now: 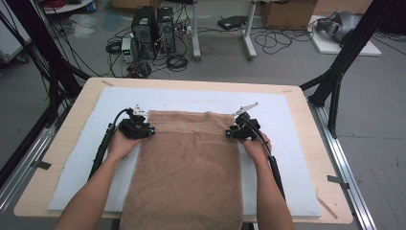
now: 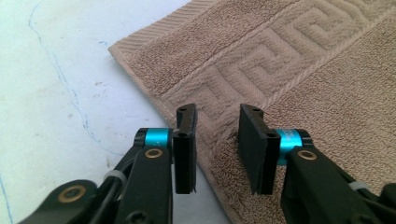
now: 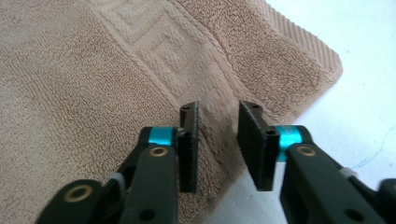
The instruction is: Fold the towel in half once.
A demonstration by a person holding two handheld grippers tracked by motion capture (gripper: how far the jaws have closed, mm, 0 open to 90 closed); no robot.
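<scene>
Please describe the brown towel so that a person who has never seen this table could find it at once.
On the wooden table lies a white mat, and the towel lies down its middle, its near end hanging over the table's front edge. It is the brown cloth there, with a woven key-pattern band across its far end, between the left gripper and the right gripper.

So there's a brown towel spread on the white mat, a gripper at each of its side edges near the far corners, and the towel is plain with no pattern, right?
Not quite. The brown towel does lie on the white mat with the left gripper and right gripper at its side edges, but it is not plain: a raised key-pattern band runs near its far end, clearest in the left gripper view.
</scene>
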